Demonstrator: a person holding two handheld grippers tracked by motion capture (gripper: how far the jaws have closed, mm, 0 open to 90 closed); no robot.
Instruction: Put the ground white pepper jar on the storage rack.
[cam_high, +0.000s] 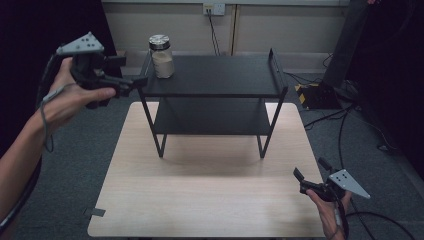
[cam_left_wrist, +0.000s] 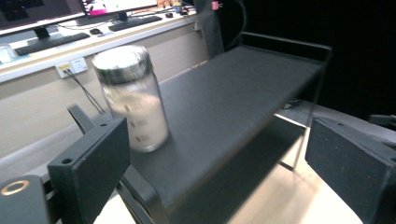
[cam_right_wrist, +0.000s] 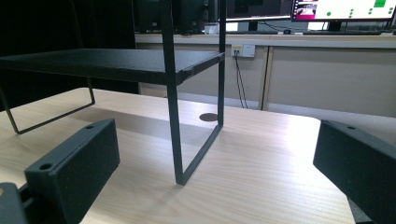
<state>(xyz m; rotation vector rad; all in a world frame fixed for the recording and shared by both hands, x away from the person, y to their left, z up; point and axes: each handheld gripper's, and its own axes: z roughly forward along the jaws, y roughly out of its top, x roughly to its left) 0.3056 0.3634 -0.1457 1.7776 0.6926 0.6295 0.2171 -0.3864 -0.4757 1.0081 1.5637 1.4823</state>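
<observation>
While both spread: left gripper (cam_high: 131, 82) near the shelf (cam_high: 215, 75) corner beside the jar (cam_high: 161, 56); right gripper (cam_high: 312, 176) over bare table (cam_high: 200, 200) edge.

A light wood desk (cam_high: 210, 200) stands on grey carpet (cam_high: 75, 165) in the middle of the high view. Along the top of that frame runs a beige wall panel (cam_high: 280, 30) with a white power socket (cam_high: 214, 9) and a cable hanging from it. Dark curtains (cam_high: 30, 30) close off the upper left and right. Black cables (cam_high: 345, 120) trail over the carpet at right, beside a yellow-and-black striped base (cam_high: 312, 92). In the right gripper view, lit monitors (cam_right_wrist: 345, 9) and a keyboard sit on a counter (cam_right_wrist: 280, 39) along the top.
</observation>
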